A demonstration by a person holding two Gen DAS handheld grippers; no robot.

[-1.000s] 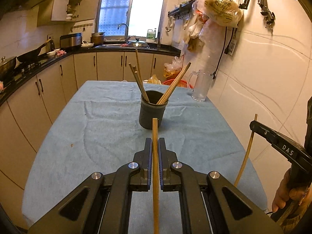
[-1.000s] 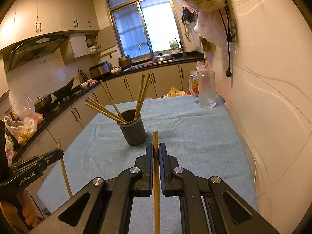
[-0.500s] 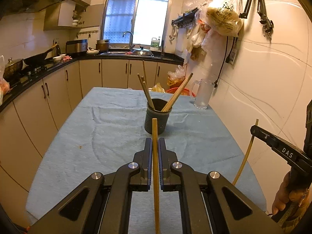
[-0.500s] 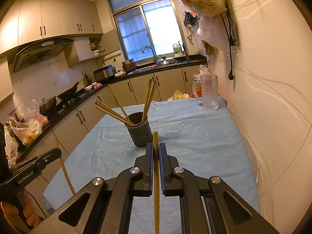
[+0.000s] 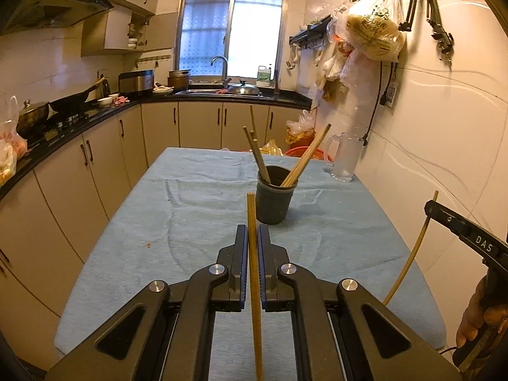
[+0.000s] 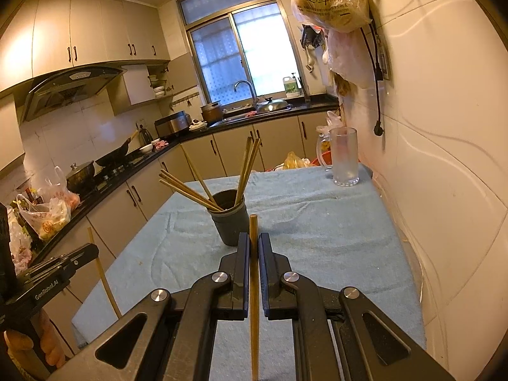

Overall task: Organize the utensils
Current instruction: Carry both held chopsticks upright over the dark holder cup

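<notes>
We hold the left gripper [image 5: 252, 231], jaws pinching one chopstick [image 5: 254, 273], and the right gripper [image 6: 253, 239], jaws pinching another chopstick [image 6: 253, 292]. Ahead, on the blue-cloth table [image 5: 177, 222], a dark holder cup [image 5: 274, 198] contains leaning chopsticks [image 5: 304, 158]; a glass mug [image 5: 346, 158] stands beyond.

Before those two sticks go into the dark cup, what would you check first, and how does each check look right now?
1. Left hand-held gripper clamped on its chopstick: ok.
2. Right hand-held gripper clamped on its chopstick: ok.
3. Dark cup upright on the blue tablecloth: ok.
4. Room left in the cup mouth between the chopsticks already inside: ok, a gap shows.
5. Glass mug out of the way: ok, it stands apart near the wall.
6. Chopstick tips over the cup: not ok, both stop short of it.
</notes>
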